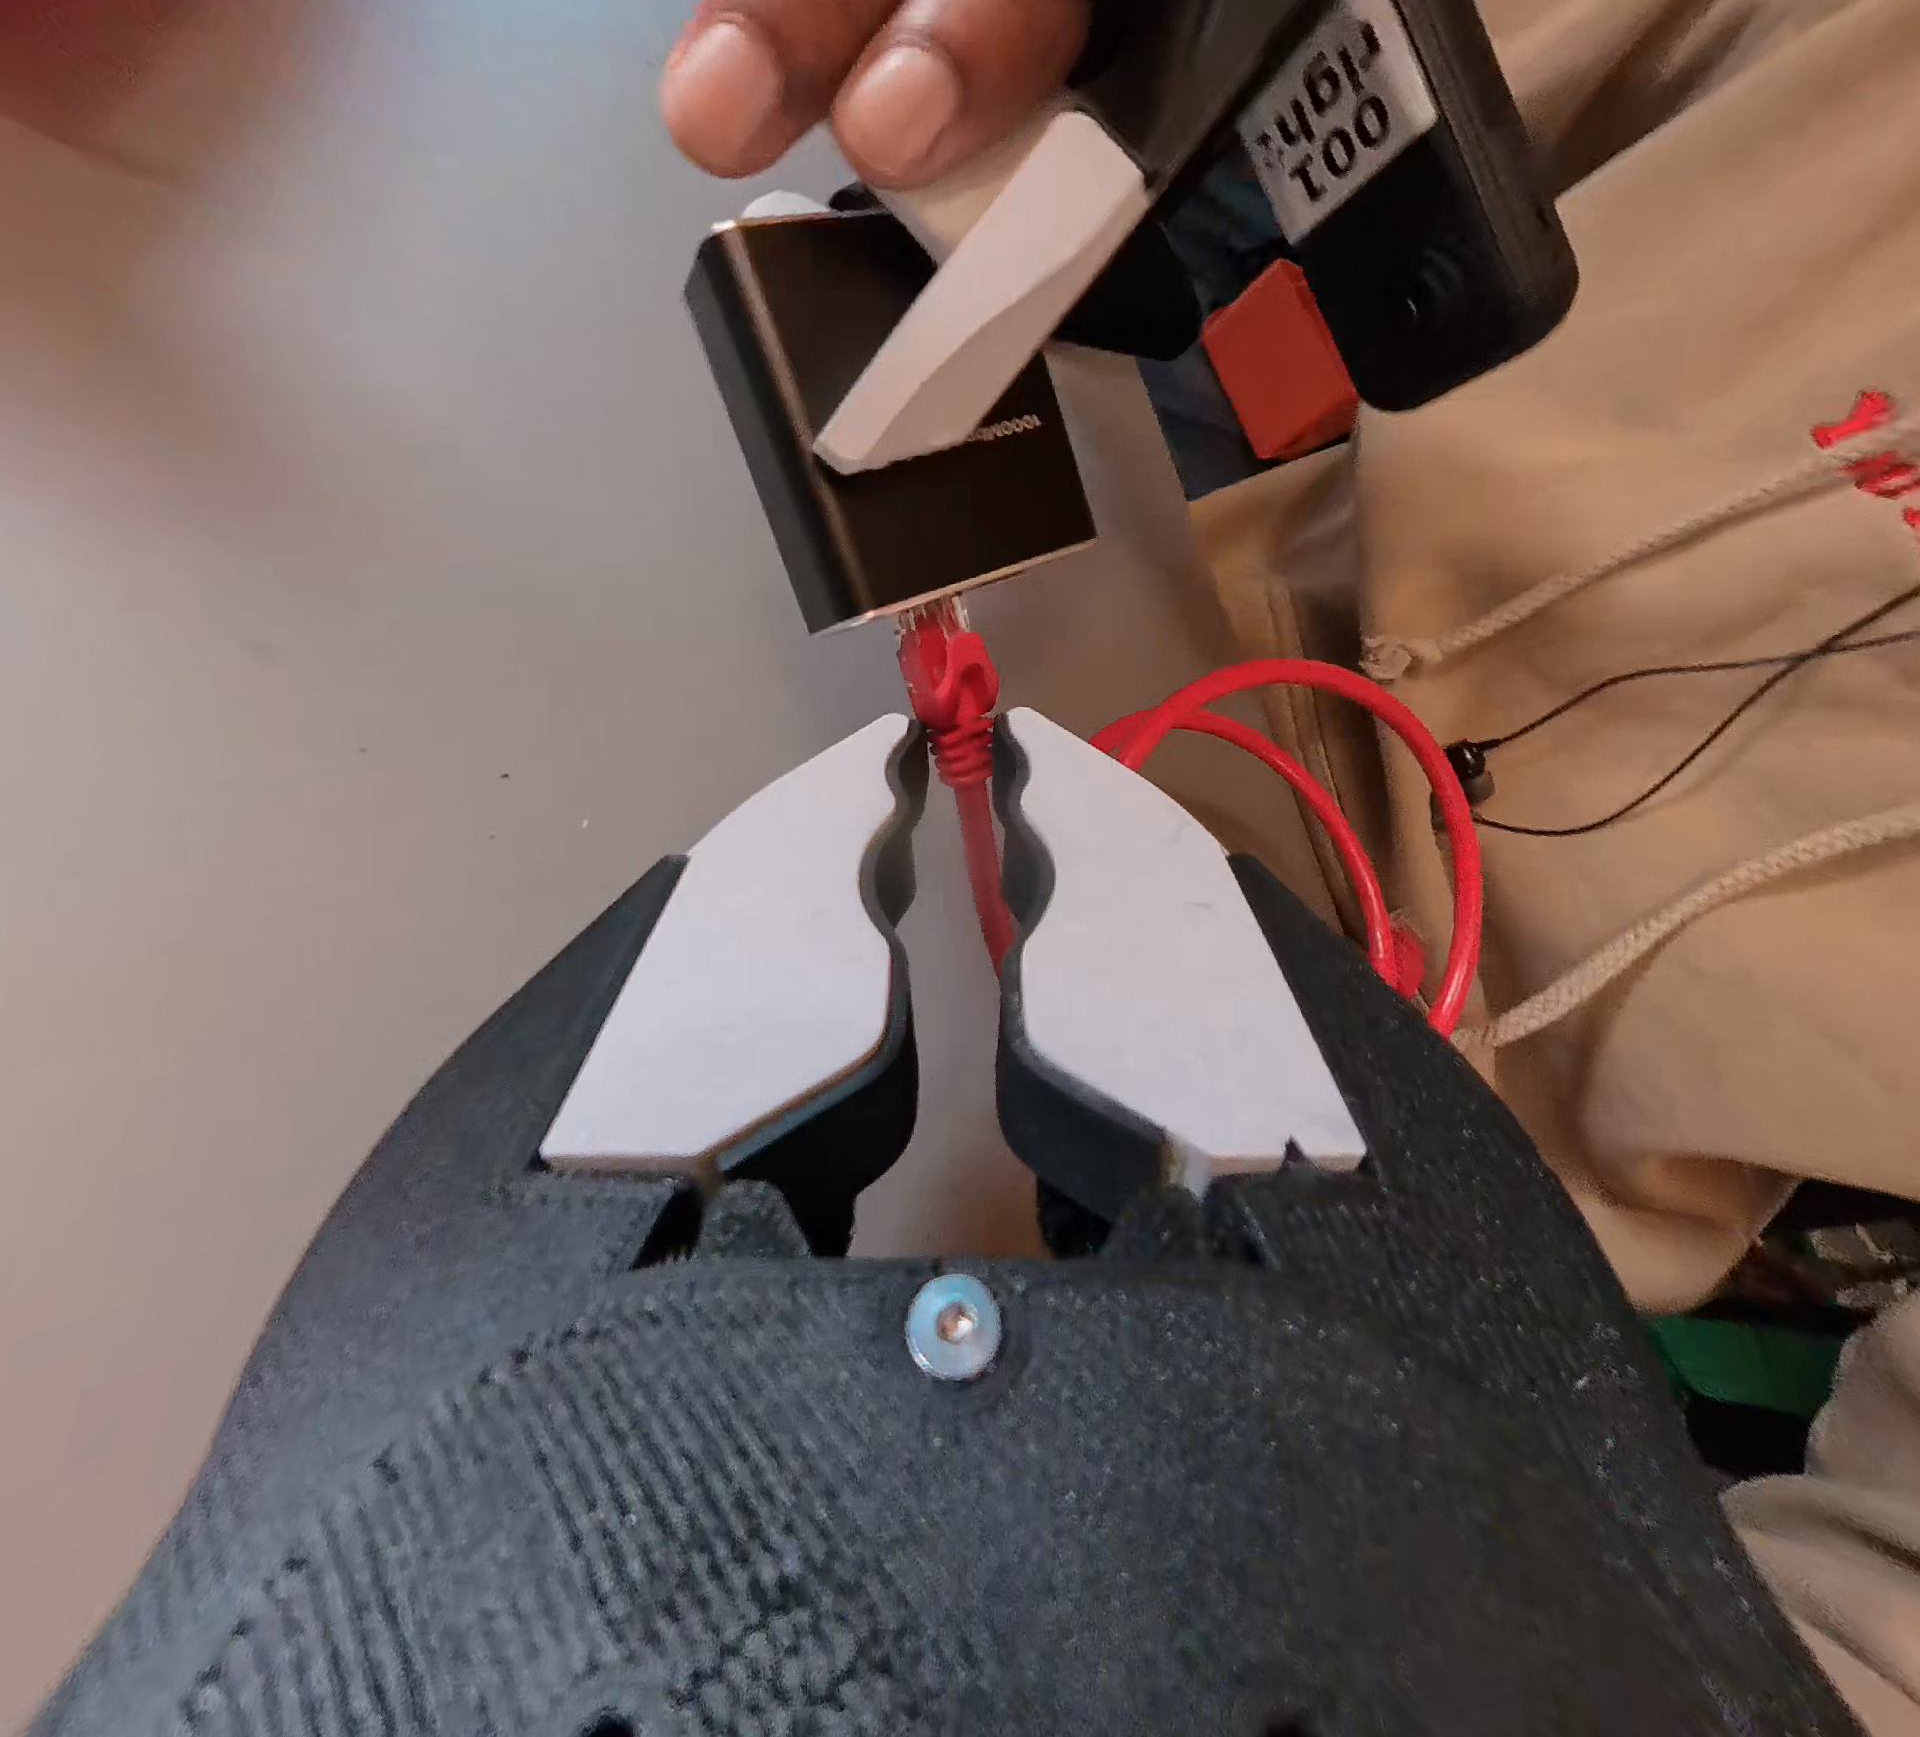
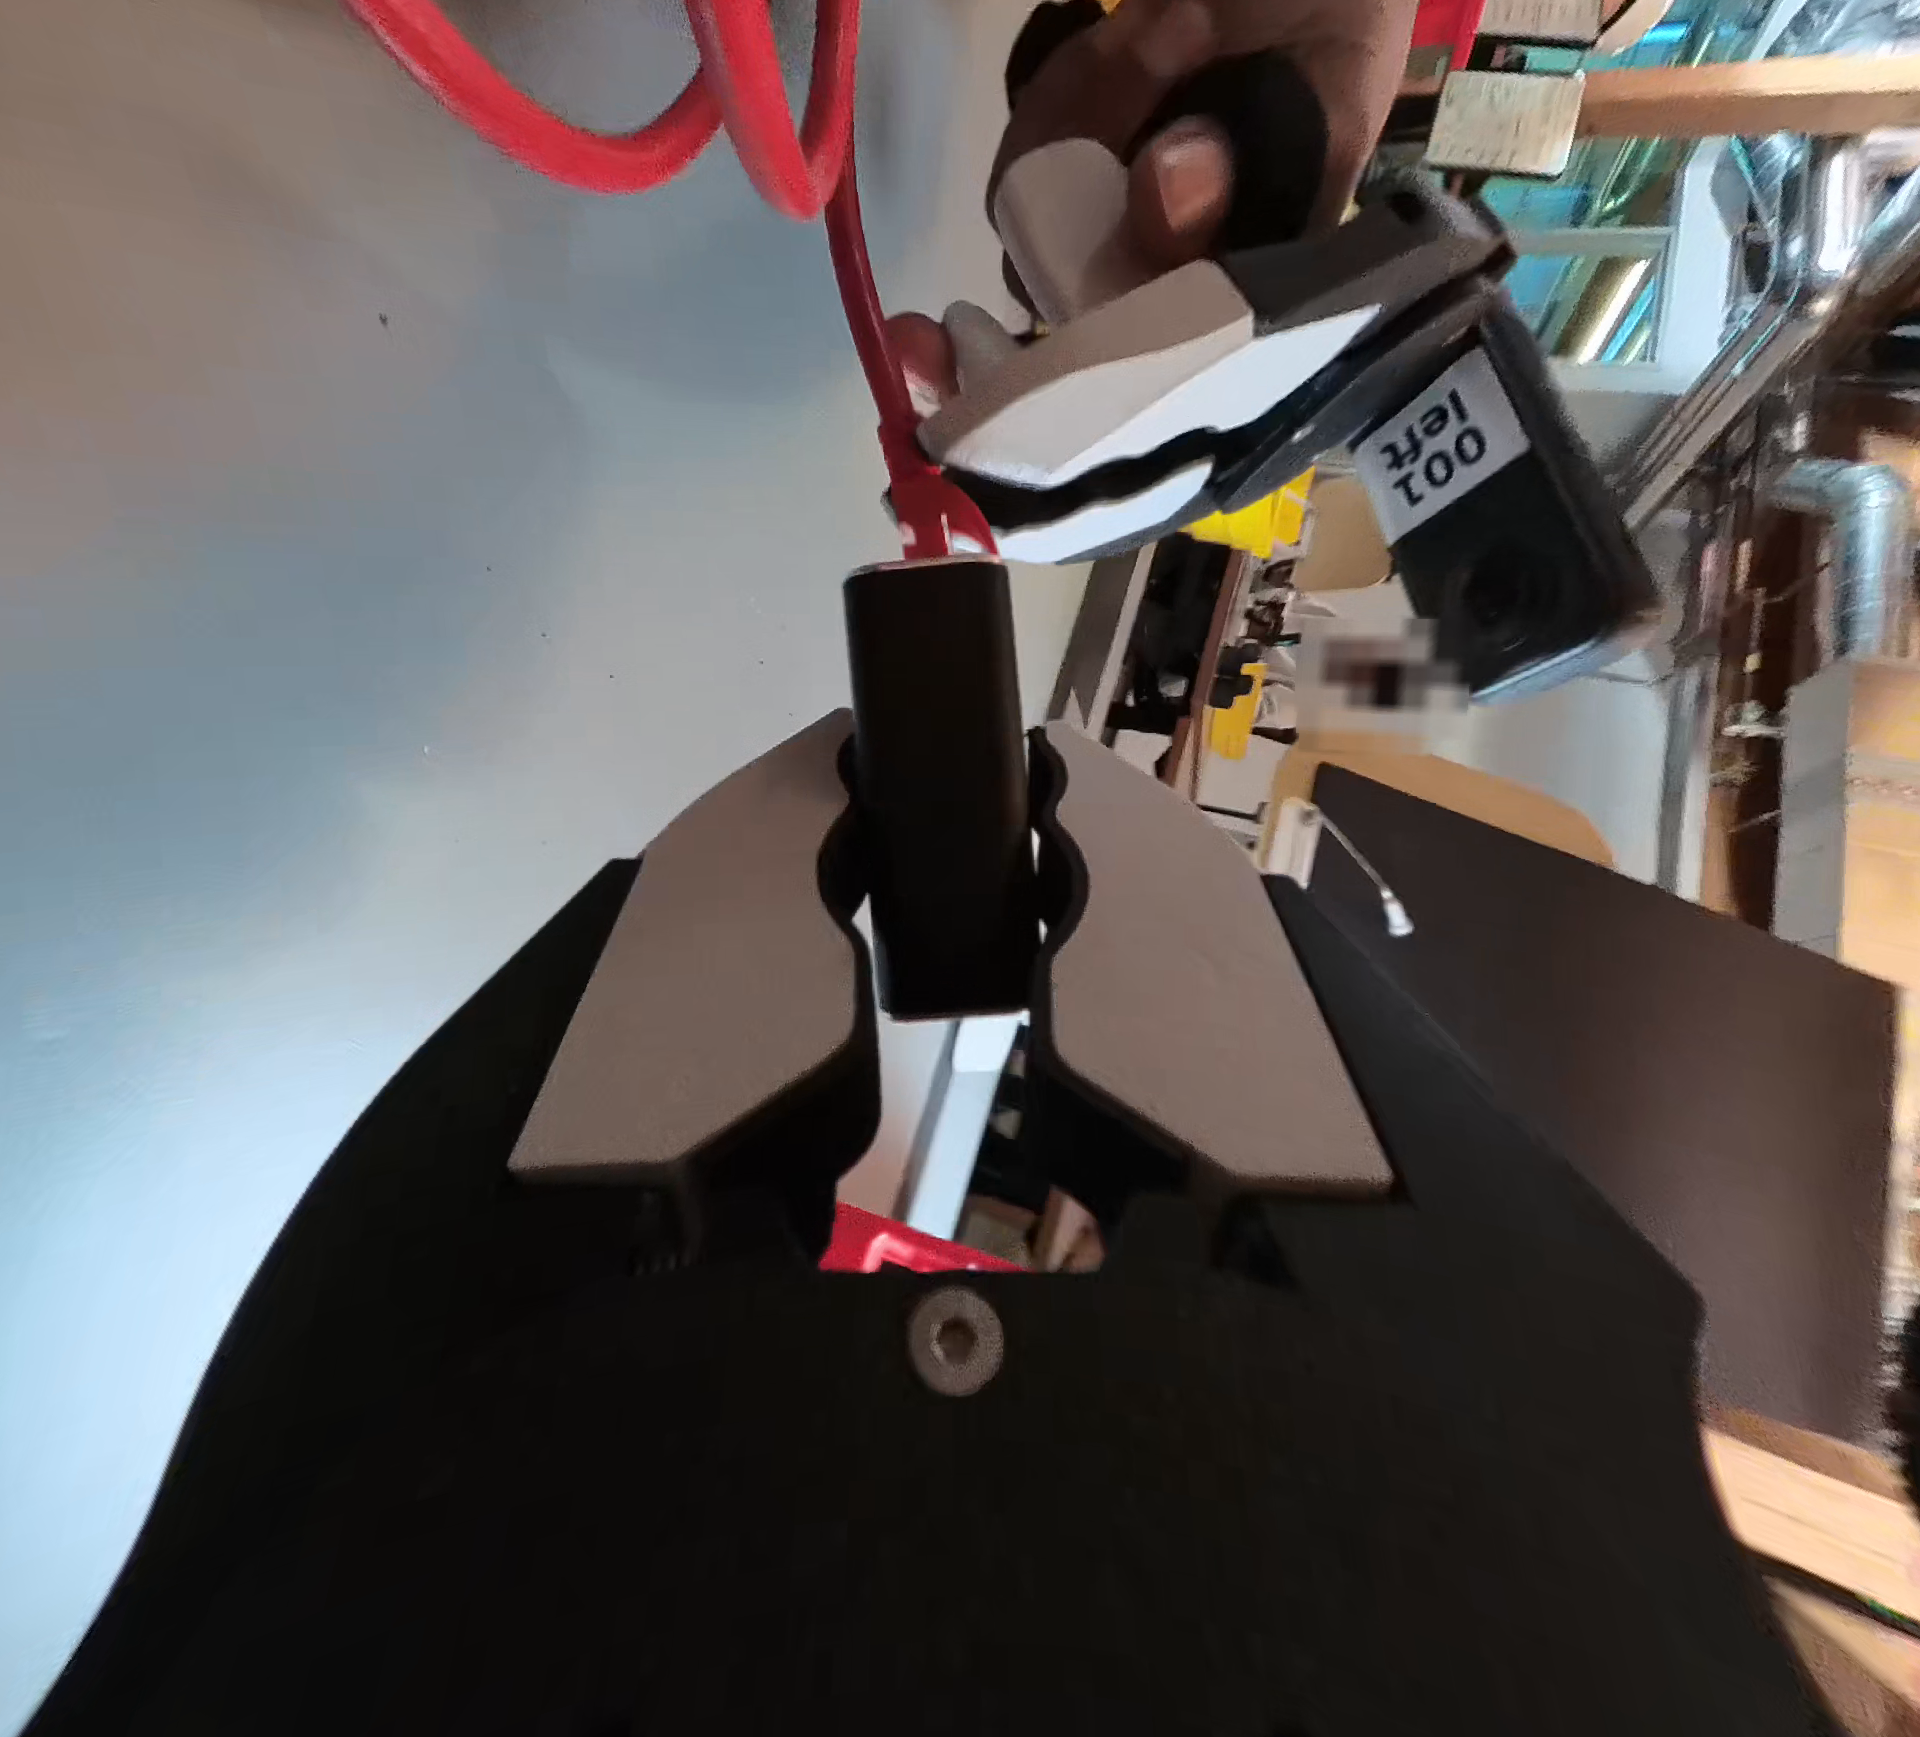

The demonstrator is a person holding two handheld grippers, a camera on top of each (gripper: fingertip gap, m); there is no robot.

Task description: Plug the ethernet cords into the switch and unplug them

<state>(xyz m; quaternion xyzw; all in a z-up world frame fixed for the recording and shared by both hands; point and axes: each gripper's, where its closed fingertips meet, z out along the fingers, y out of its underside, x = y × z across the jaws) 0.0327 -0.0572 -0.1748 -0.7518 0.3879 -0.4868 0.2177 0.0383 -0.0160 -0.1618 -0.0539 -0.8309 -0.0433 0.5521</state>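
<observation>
I am holding both pieces in the air, clear of the pale tabletop point(image 1: 312, 752). My left claw point(image 1: 961, 737) is pinched narrow on the ribbed boot of the red ethernet cord point(image 1: 966, 721), just behind its plug, and the plug's clear tip is sitting in the port on the end face of the switch point(image 1: 894, 440). My right claw point(image 2: 940, 752) is clamping that small black switch across its flat sides, port end pointing away from me toward the other claw. The slack of the cord is looping off beside my beige sweatshirt point(image 1: 1662, 544).

I cannot tell from here whether the plug is fully seated or only partway in, nor whether I am pushing or pulling. Either way, I am judging that the move needs to run straight along the port's axis, because any sideways lean would bind the plug. I am gripping the boot rather than the latch tab, so for pulling out the tab probably needs pressing first. I am keeping the switch squeezed firmly so it cannot twist between the pads, and I am watching that the hanging loop does not tug the plug off line.
</observation>
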